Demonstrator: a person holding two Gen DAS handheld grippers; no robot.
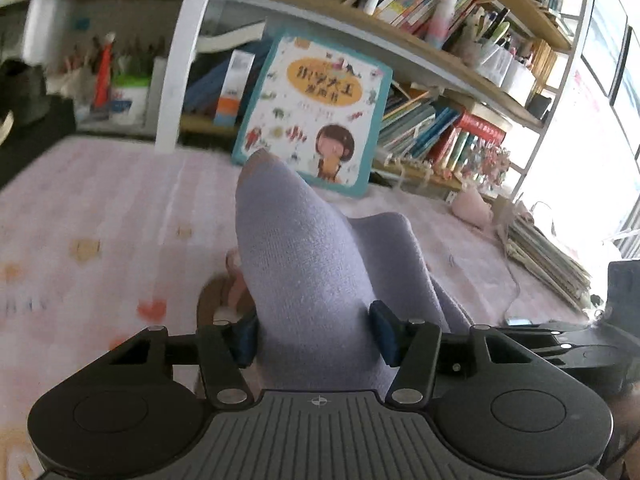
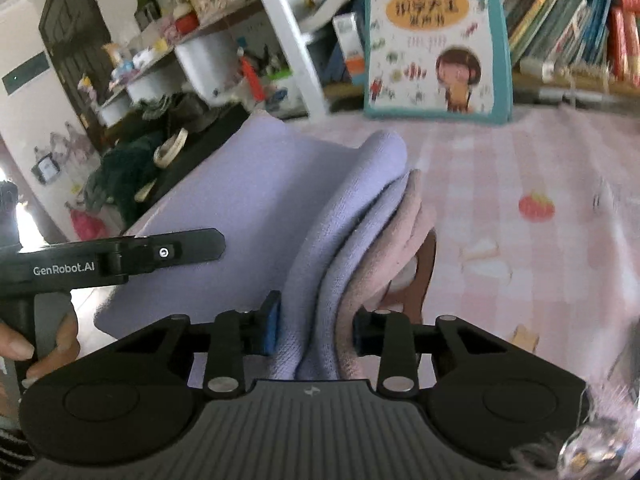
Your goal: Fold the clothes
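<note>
A lavender knit garment (image 1: 304, 264) with a pink inner layer (image 2: 400, 240) is held up above a table with a pink checked cloth (image 1: 100, 208). My left gripper (image 1: 316, 338) is shut on a thick bunch of the lavender fabric, which rises in a peak ahead of it. My right gripper (image 2: 316, 332) is shut on the folded edge of the same garment (image 2: 280, 200), lavender and pink layers between its pads. The left gripper's body (image 2: 120, 260) shows at the left of the right wrist view, held by a hand.
A children's book (image 1: 316, 116) with a teal border leans against bookshelves (image 1: 460, 128) at the table's back. A stack of papers (image 1: 548, 256) lies at the right edge. A white post (image 1: 180, 60) stands behind. Dark clothes and shelves of clutter (image 2: 132, 152) lie to the left.
</note>
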